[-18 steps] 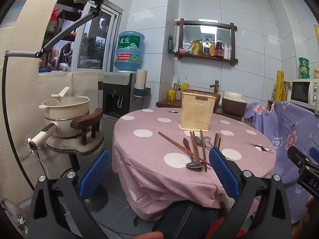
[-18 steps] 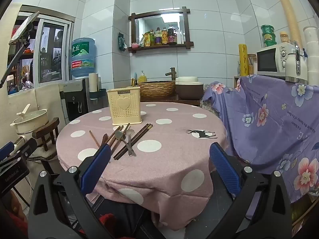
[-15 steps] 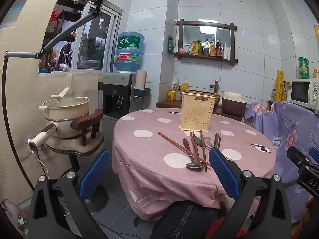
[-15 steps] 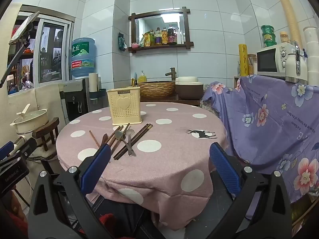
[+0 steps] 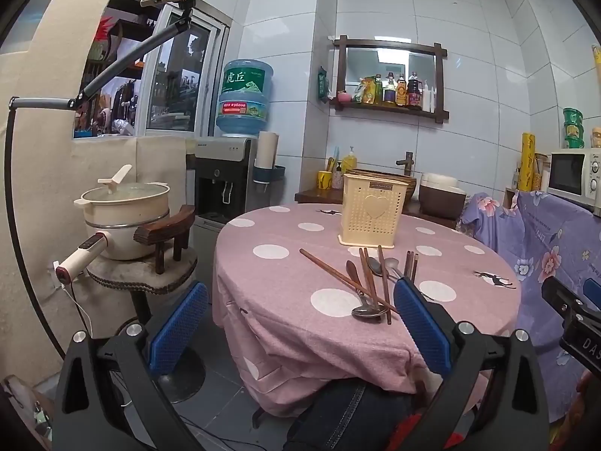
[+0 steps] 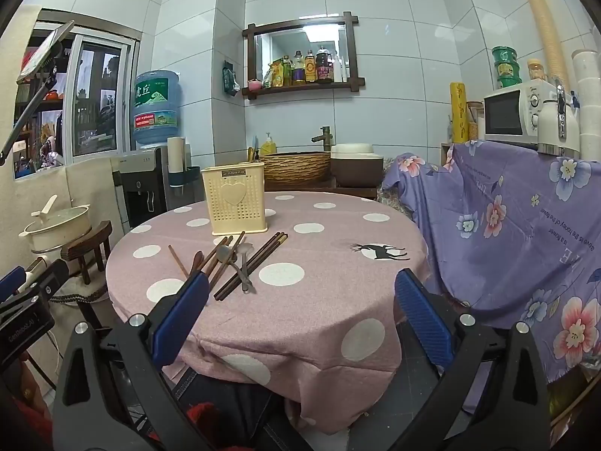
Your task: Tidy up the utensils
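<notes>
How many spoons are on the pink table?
3, maybe more hidden. Wooden spoon on the pile's left, and two metal spoons side by side among the chopsticks, before the yellow basket.

Readable text: water jug (image 5: pixel 245 99) on the dispenser carries a green label with the characters 虎丘; a red strip below it has print too small to read. Purple floral cloth (image 6: pixel 526 233), at 3 o'clock of the table, bears the printed line "is a flower" and "gave its honey of the lover", partly legible only. Left gripper body (image 6: pixel 22 332), at 9 o'clock in the right wrist view, reads "GenRobot.AI". Right gripper body (image 5: pixel 586 342) shows "DAS", cut off. Utensil holder (image 5: pixel 373 214) has a small brand plate, unreadable.
</notes>
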A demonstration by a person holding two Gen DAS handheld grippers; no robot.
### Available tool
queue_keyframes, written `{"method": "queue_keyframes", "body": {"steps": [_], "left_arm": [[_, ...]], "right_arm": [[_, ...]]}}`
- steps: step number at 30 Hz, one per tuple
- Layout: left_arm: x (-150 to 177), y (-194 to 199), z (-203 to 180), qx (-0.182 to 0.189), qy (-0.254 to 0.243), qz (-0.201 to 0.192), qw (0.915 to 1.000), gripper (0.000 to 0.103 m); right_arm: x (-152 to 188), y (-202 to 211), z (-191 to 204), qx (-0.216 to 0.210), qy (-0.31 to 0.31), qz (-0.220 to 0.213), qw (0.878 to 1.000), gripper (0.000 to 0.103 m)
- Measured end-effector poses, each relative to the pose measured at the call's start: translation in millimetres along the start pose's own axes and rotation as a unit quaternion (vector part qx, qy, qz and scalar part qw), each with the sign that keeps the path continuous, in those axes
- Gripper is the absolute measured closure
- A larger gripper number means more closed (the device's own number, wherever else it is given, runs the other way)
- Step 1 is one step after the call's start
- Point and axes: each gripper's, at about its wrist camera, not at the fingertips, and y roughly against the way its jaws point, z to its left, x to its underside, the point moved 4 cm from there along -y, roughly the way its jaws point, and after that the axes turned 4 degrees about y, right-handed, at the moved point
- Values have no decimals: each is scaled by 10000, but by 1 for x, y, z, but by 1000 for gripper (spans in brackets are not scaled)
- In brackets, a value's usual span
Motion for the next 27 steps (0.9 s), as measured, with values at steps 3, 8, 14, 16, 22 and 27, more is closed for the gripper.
{"method": "queue_keyframes", "body": {"steps": [3,8,14,16,22,27], "left_arm": [[0,-1,1,-8,17,10,10000,5],[1,-1,4,-34,32,30,10000,5],[1,-2,5,-48,25,47,10000,5],[1,-2,5,-47,25,51,10000,5],[1,-2,6,-38,23,57,10000,5],[1,-2,6,-44,25,47,10000,5]], "right_arm": [[0,0,0,0,1,4,10000,5],[0,0,0,-5,1,8,10000,5],[0,0,0,-2,5,8,10000,5],[0,0,0,-5,4,9,10000,5],[0,1,0,-2,7,5,10000,5],[0,1,0,-2,7,7,10000,5]]}}
